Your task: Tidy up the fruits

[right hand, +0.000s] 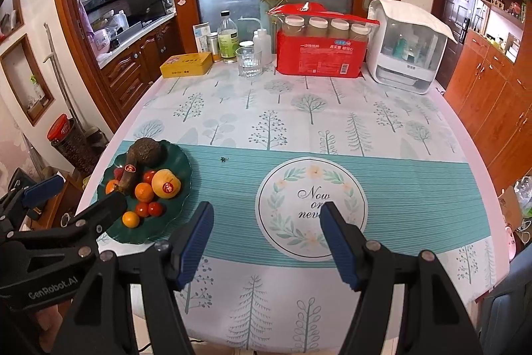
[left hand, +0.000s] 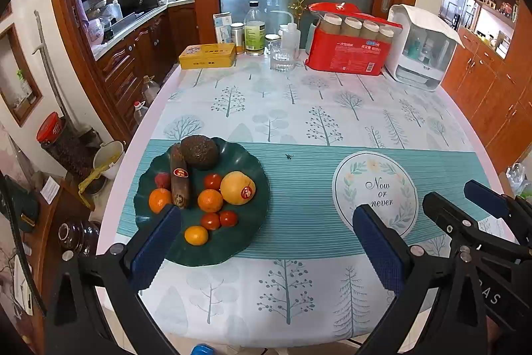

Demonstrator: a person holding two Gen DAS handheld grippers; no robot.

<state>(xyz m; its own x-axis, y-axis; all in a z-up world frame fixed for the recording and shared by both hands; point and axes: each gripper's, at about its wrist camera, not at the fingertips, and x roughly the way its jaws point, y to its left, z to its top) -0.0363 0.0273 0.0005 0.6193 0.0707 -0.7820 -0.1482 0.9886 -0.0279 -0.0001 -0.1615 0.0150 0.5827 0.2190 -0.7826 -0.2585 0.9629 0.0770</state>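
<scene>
A dark green plate [left hand: 246, 232] [right hand: 173, 222] sits at the table's front left. It holds a yellow grapefruit [left hand: 237, 188] [right hand: 166, 183], a dark avocado [left hand: 199, 152] [right hand: 146, 150], a brown banana [left hand: 179, 180], several small oranges [left hand: 210, 200] and several cherry tomatoes [left hand: 228, 218]. My left gripper [left hand: 266, 228] is open and empty above the table's front; its left finger overlaps the plate's near edge. My right gripper [right hand: 266, 232] is open and empty, right of the plate, over a round "Now or never" print [right hand: 312, 205].
At the table's far edge stand a yellow tin [left hand: 207, 55], a bottle [left hand: 254, 29], a glass [left hand: 282, 55], a red pack of paper cups [left hand: 349, 45] and a white appliance [left hand: 422, 49]. Wooden cabinets flank both sides.
</scene>
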